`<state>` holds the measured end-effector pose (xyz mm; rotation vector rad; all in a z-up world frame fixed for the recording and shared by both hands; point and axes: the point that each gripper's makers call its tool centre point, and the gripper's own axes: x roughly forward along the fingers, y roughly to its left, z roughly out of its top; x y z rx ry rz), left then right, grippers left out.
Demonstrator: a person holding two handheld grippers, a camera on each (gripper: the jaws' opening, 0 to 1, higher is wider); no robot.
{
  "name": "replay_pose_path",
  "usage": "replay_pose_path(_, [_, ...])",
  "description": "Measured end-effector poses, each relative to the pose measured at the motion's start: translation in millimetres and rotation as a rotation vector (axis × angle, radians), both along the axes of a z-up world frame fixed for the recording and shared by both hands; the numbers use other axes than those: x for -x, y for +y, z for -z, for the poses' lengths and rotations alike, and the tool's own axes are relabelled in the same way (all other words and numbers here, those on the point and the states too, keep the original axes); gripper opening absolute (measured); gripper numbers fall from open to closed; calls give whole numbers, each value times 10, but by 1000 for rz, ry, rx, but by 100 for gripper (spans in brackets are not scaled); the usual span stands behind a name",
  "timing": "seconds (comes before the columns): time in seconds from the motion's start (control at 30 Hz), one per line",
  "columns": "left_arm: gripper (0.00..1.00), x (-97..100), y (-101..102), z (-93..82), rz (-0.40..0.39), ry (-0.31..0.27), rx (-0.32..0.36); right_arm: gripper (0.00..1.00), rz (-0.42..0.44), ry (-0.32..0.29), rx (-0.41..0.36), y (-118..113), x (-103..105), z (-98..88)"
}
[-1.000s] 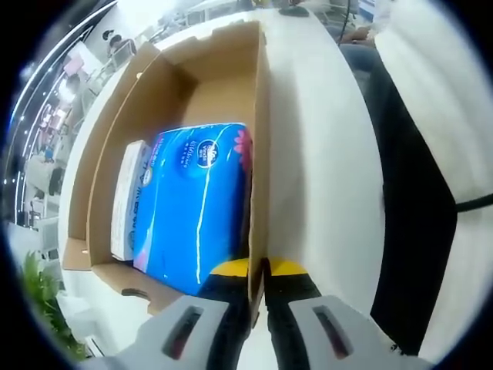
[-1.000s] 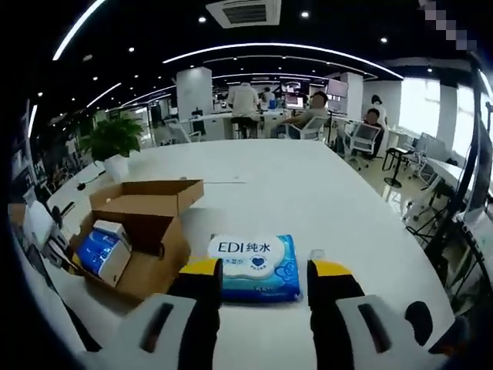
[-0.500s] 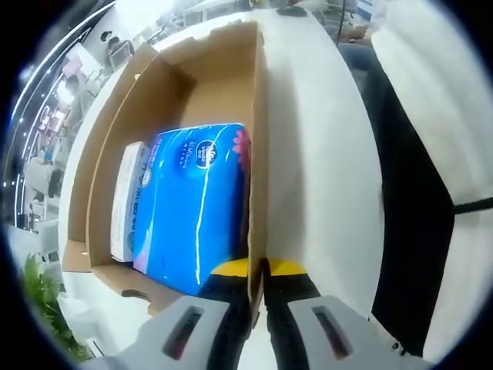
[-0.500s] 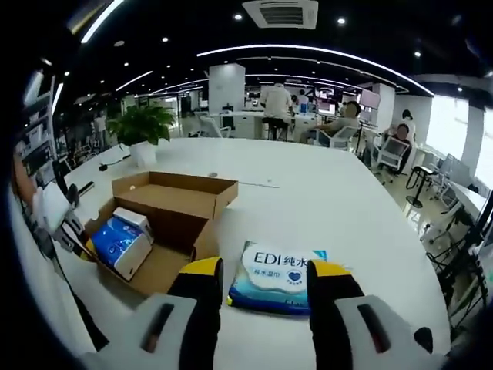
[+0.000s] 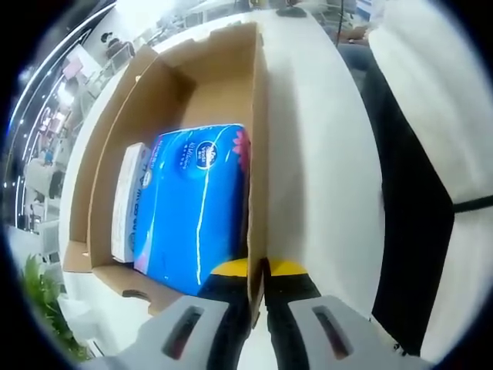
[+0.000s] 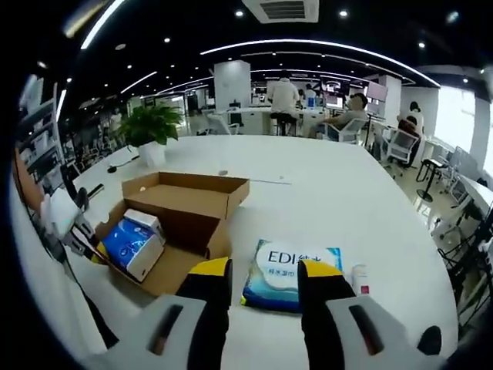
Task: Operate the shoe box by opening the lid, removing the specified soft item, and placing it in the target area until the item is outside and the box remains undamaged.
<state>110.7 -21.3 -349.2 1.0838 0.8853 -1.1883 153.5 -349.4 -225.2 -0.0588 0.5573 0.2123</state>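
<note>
The left gripper (image 5: 258,279) is clamped on the shoe box (image 5: 259,154) wall; the right gripper (image 6: 262,279) stands apart. The wipes pack (image 6: 293,277) looks soft and slippery; pinch its edge.

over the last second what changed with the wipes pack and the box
The right gripper has drawn back from the wipes pack, which lies on the table. The left gripper stays clamped on the box wall; the blue tissue pack is unmoved.
</note>
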Motion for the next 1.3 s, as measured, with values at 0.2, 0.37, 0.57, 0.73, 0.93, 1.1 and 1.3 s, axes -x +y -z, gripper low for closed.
replay_pose_path(0.2, [5,2,-1,3,12,-7,0,35,-40,11,28,78,33,-5])
replay_pose_path(0.37, [5,1,-3,-3,10,-21,5,37,-80,13,21,185,36,-9])
replay_pose_path(0.57, [6,-2,-5,-4,10,-29,10,44,-127,2,-10,382,-34,-27])
replay_pose_path(0.73, [6,-2,-6,-9,12,-31,11,46,-182,7,4,544,-68,3])
replay_pose_path(0.93, [6,-1,-6,-7,14,-30,13,45,-231,17,25,709,-80,42])
replay_pose_path(1.1, [6,-5,-8,-8,15,-29,15,44,-276,9,50,823,-100,43])
replay_pose_path(1.3, [6,-7,-9,-6,15,-29,18,44,-307,12,73,888,-124,75])
